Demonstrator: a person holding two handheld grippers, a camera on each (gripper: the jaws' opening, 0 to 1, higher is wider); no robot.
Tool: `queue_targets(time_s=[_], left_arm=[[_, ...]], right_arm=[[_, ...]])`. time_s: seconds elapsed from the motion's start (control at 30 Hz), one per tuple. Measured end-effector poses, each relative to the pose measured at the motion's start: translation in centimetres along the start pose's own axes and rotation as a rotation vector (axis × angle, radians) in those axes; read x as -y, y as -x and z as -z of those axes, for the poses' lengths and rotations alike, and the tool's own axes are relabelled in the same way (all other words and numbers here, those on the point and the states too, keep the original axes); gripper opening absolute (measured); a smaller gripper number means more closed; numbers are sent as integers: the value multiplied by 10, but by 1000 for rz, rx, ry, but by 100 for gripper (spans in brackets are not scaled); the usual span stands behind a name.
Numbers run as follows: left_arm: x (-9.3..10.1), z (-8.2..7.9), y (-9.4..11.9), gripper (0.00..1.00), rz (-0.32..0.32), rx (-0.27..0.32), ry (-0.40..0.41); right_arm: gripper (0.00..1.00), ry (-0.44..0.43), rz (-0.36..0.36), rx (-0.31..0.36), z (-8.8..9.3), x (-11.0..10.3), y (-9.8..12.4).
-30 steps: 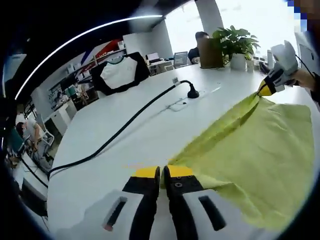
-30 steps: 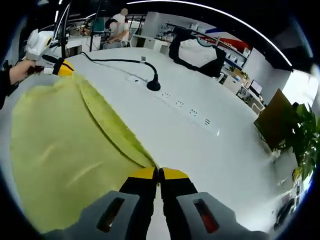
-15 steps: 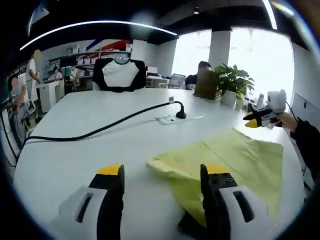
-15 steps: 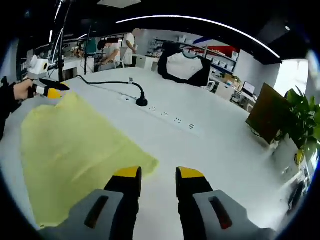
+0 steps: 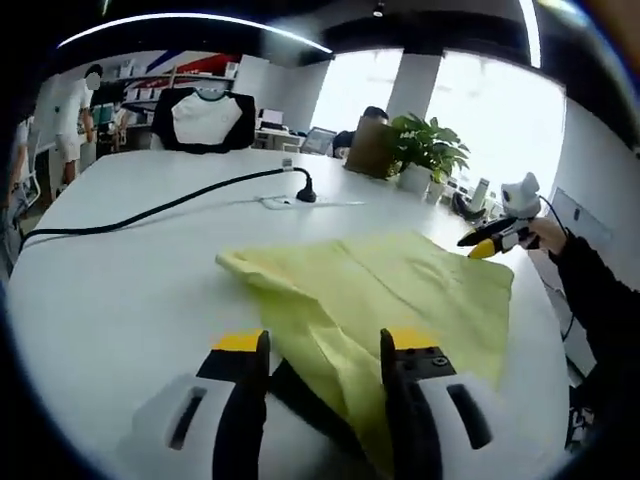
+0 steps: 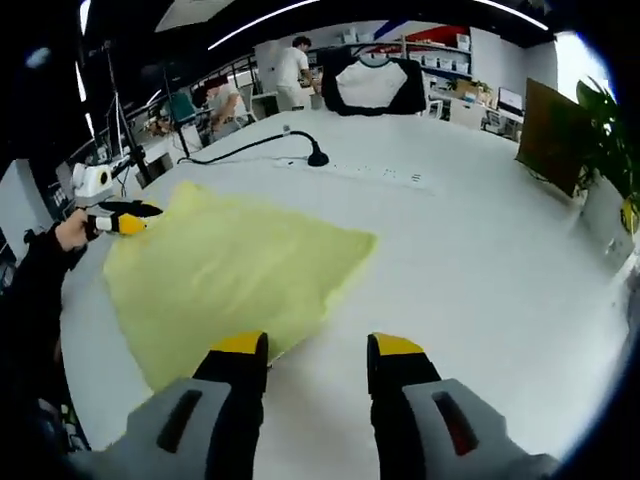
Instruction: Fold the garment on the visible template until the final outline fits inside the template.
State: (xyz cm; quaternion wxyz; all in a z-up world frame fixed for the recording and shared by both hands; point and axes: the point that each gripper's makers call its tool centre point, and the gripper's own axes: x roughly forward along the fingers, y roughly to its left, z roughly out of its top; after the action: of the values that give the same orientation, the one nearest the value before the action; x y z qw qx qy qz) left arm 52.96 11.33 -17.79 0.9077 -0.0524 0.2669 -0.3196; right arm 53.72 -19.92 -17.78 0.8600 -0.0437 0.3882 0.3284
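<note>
Over the near edge of the yellow garment [image 5: 400, 290] lying flat on the white table [image 5: 120, 290], the left gripper [image 5: 318, 352] and right gripper [image 6: 318, 350] both hang wide apart and empty, the black cable [image 5: 160, 208] beyond it

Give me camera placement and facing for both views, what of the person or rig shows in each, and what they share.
Left gripper view: rides the left gripper, jaws apart, looking across the white table at the yellow garment toward bright windows; the right gripper and a dark sleeve enter from the right.
Right gripper view: rides the right gripper, jaws apart, facing the garment from the opposite side; the left gripper and holding hand show at left.
Shared: garment, table, black cable, black-and-white shirt.
</note>
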Motion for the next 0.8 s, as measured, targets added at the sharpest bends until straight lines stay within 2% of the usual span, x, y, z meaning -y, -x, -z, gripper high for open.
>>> queue_targets(time_s=[0.07, 0.1, 0.13, 0.2, 0.27, 0.33, 0.4, 0.47, 0.53, 0.57, 0.73, 0.8], left_arm=[[2, 5, 0, 41, -9, -8, -2], [2, 7, 0, 39, -9, -11, 8], [3, 11, 1, 38, -7, -13, 43], [4, 12, 4, 31, -7, -4, 87], [4, 13, 7, 20, 0, -8, 91], [3, 16, 10, 15, -13, -17, 99], [2, 19, 12, 5, -13, -24, 121], [6, 17, 16, 4, 5, 5, 204], [9, 16, 22, 3, 34, 18, 274], [8, 14, 26, 3, 38, 39, 292], [10, 20, 38, 3, 49, 45, 316], [14, 21, 42, 3, 65, 45, 342]], right_arm=[[35, -53, -53, 8, 2, -11, 3], [34, -79, -103, -6, 9, -22, 5], [34, -99, -123, -11, 12, -27, 6], [32, -94, -146, -15, 18, -35, 8], [31, -87, -177, -27, 24, -44, 10], [25, -105, -211, -22, 27, -52, 10], [19, -129, -237, -29, 29, -54, 9], [11, -127, -247, -33, 32, -56, 8], [9, -132, -251, -32, 35, -54, 9], [7, -132, -252, -31, 38, -57, 11], [2, -150, -267, 12, 39, -56, 22], [2, -142, -271, 4, 42, -58, 26]])
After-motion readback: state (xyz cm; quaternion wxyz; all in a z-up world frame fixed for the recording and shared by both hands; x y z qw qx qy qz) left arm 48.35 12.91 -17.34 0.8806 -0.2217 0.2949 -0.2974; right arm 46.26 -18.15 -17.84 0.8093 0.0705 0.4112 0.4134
